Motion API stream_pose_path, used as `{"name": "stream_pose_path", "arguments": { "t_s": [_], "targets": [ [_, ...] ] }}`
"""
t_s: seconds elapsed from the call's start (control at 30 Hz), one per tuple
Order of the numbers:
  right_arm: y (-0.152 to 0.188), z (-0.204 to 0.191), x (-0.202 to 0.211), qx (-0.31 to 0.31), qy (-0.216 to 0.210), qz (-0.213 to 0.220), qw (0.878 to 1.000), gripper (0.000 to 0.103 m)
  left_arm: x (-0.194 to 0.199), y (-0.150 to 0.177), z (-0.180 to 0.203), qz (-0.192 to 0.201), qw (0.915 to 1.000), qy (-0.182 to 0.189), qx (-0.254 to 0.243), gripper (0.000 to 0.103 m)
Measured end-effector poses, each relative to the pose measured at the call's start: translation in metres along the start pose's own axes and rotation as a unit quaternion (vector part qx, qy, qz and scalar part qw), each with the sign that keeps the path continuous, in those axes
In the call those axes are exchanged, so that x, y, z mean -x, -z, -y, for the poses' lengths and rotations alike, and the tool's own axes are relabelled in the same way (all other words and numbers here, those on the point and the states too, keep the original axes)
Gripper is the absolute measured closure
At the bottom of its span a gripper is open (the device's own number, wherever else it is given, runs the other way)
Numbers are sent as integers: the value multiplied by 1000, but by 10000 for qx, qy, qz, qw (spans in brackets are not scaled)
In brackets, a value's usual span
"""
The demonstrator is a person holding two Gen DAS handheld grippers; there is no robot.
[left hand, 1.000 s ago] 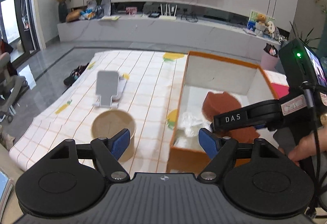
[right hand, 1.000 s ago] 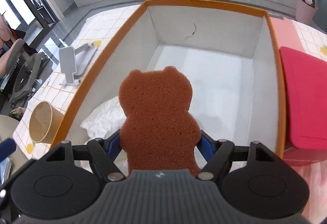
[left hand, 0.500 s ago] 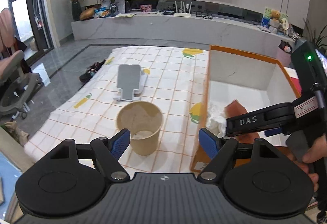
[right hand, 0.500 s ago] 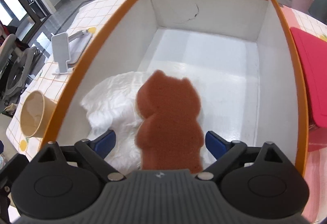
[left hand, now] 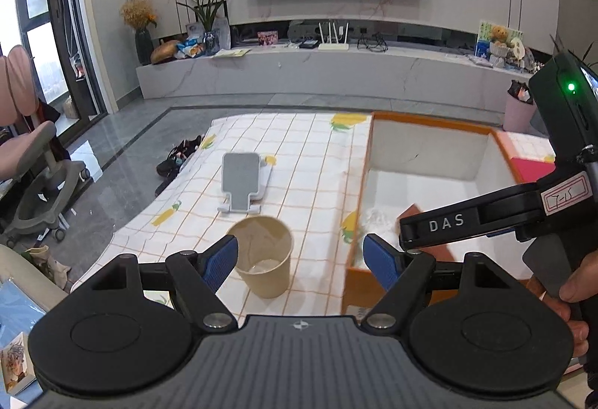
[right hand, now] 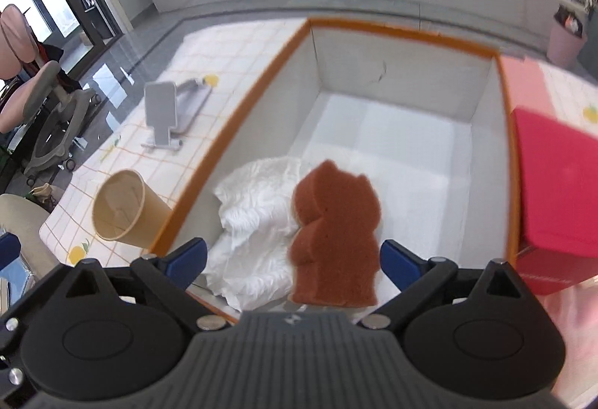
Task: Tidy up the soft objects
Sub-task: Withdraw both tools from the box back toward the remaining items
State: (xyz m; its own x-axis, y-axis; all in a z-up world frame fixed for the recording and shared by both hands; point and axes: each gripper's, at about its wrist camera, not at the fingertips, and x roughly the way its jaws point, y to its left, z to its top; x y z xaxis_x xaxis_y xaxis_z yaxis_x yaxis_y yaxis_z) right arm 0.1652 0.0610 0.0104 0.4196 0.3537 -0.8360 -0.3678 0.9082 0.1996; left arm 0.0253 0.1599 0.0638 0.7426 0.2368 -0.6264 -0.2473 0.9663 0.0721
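Observation:
A brown bear-shaped sponge (right hand: 334, 237) lies in the orange-rimmed white box (right hand: 258, 102), partly on a crumpled white cloth (right hand: 258, 222) at the box's near left corner. My right gripper (right hand: 293, 259) is open and empty above the near end of the box, its jaws wide on either side of the sponge and apart from it. My left gripper (left hand: 301, 257) is open and empty above the table, left of the box (left hand: 368, 162). In the left wrist view the sponge (left hand: 413, 211) and cloth (left hand: 377, 220) are mostly hidden behind the right gripper's body.
A tan paper cup (left hand: 263, 261) stands just ahead of the left gripper; it also shows in the right wrist view (right hand: 121, 209). A grey phone stand (left hand: 243, 181) sits farther back on the checked tablecloth. A red box (right hand: 553, 185) lies right of the orange box.
The right gripper opened and let go of the sponge, which dropped into the box onto the cloth; the gripper then pulled back and up. The left gripper drew back and left.

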Motion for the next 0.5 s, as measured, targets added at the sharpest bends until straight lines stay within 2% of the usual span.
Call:
{"name": "stream_pose_path", "arguments": {
  "t_s": [0.27, 0.5],
  "targets": [
    [-1, 12, 76, 234, 233, 712, 9969, 5, 38, -21, 25, 286, 9995, 110, 23, 13],
    [12, 67, 161, 194, 566, 1468, 9874, 3, 73, -31, 84, 660, 9965, 513, -5, 13]
  ]
}}
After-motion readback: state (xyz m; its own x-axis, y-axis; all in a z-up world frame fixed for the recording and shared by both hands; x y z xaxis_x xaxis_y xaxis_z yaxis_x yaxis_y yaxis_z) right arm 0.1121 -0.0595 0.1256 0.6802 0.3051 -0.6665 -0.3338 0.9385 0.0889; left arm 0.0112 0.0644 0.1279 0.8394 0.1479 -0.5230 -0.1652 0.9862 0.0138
